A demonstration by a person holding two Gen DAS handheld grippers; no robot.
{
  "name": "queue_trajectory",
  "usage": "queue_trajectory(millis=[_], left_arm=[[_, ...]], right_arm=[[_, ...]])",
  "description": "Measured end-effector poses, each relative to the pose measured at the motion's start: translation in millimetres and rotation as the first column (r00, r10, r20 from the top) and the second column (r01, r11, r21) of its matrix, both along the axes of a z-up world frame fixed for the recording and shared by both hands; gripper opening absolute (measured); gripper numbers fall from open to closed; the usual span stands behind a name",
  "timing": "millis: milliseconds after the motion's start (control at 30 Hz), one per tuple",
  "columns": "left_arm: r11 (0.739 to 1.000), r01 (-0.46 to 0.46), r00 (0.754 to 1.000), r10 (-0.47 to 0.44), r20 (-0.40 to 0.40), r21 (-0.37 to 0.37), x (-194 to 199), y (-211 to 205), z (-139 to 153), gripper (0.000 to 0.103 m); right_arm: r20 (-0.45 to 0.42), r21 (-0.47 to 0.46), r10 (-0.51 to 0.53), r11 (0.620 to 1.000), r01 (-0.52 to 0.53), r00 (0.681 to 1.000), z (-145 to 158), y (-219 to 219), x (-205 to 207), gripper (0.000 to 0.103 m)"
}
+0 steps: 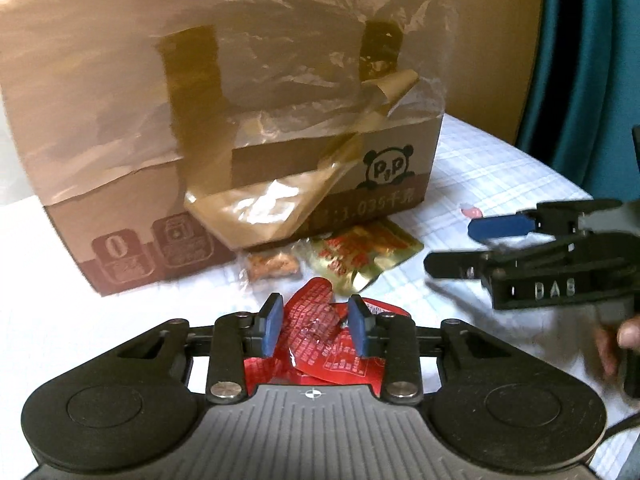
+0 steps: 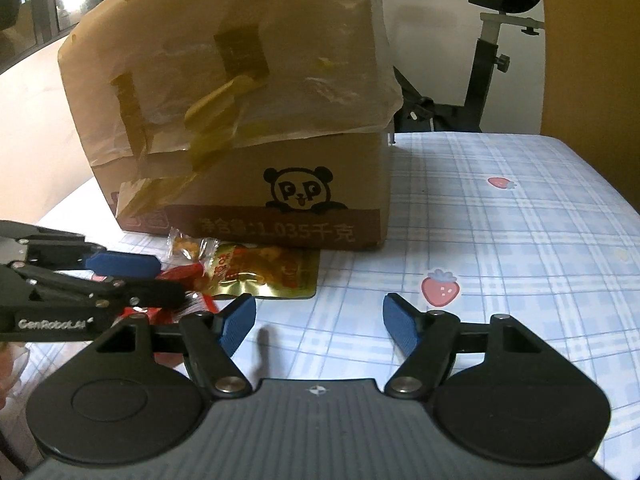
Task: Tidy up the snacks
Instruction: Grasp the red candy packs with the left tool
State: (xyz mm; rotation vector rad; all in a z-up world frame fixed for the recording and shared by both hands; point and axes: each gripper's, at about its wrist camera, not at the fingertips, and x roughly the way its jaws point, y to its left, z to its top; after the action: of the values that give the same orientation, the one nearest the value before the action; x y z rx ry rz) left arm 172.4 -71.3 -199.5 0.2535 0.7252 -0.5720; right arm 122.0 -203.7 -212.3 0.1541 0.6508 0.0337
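Red snack packets lie on the cloth right between the blue pads of my left gripper, which is open around them, jaws apart from the foil. A gold snack pouch and a small clear-wrapped orange snack lie just beyond, against the cardboard box. My right gripper is open and empty over bare cloth; it shows in the left wrist view at the right. In the right wrist view the gold pouch, the orange snack and the left gripper are at the left.
The tall panda-printed cardboard box with loose tape and plastic film stands on a plaid strawberry-print cloth. An exercise bike stands behind the table. A person in teal is at the right.
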Motion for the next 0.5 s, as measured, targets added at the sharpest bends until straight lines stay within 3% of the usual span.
queue_trajectory(millis=[400, 500], left_arm=[[0.992, -0.120, 0.993, 0.120, 0.000, 0.037, -4.7, 29.8, 3.8, 0.039], [0.992, -0.121, 0.992, 0.122, -0.016, 0.033, -3.2, 34.5, 5.7, 0.052]], right_arm=[[0.009, 0.044, -0.022, 0.999, 0.022, 1.000, 1.0, -6.8, -1.9, 0.073], [0.009, 0.042, -0.017, 0.999, 0.017, 1.000, 1.2, -6.0, -2.1, 0.073]])
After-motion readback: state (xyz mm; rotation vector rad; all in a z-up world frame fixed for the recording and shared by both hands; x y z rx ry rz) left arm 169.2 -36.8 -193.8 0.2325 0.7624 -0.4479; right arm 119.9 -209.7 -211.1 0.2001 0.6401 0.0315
